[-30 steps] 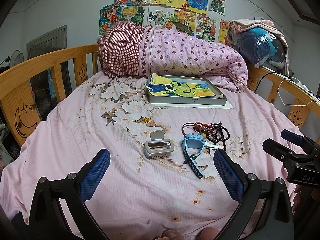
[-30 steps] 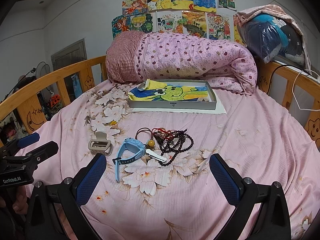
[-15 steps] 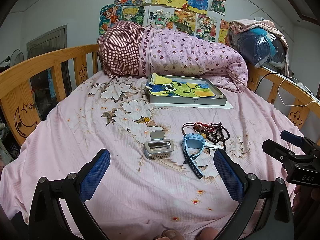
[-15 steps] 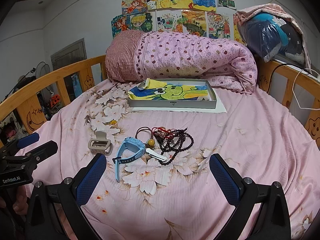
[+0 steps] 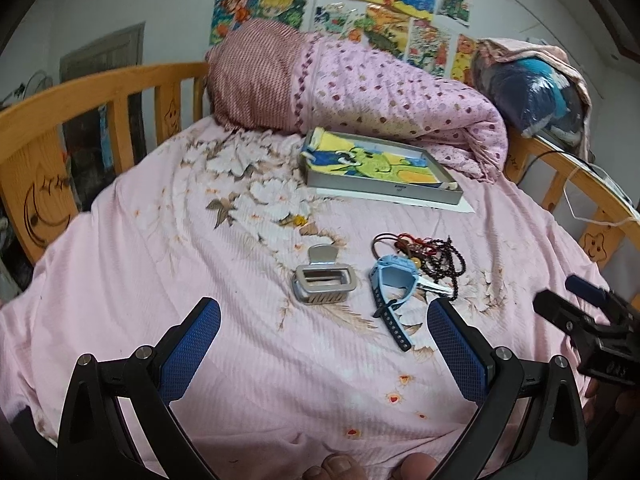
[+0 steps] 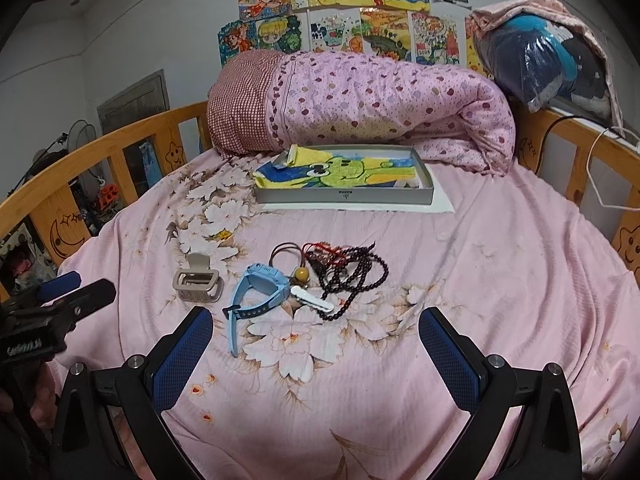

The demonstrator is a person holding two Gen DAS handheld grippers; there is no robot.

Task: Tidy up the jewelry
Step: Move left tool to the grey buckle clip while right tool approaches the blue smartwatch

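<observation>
Pink cloth covers the bed [image 6: 500, 280], and all the jewelry lies on it in one little bunch. The landmark here is the grey tray [image 6: 344, 197] with the bright drawing inside; it sits at the far end, just in front of the rolled quilt [image 6: 380, 100].

On the near side of the tray, well apart from it, lie the things to sort. The blue watch [image 6: 262, 286] is in the middle of the bunch. The beige hair clip [image 6: 198, 282] sits to its left, a little apart. The dark bead strings [image 6: 356, 276] lie to its right, mixed up with a red cord [image 6: 320, 249] and a yellow bead [image 6: 301, 275]. A small white clip [image 6: 312, 298] touches the watch and the beads.

The left gripper [image 5: 322, 346] has its jaws wide apart and holds nothing. The right gripper [image 6: 316, 356] is the same, spread wide and empty. Both hang near the bunch, on the side away from the tray.

Nothing is in the tray yet, so I think sorting has not begun. The beads could cause trouble. They are tangled with the cord, so lifting one string may drag the others along. The soft cloth may bunch up in the jaws too.
</observation>
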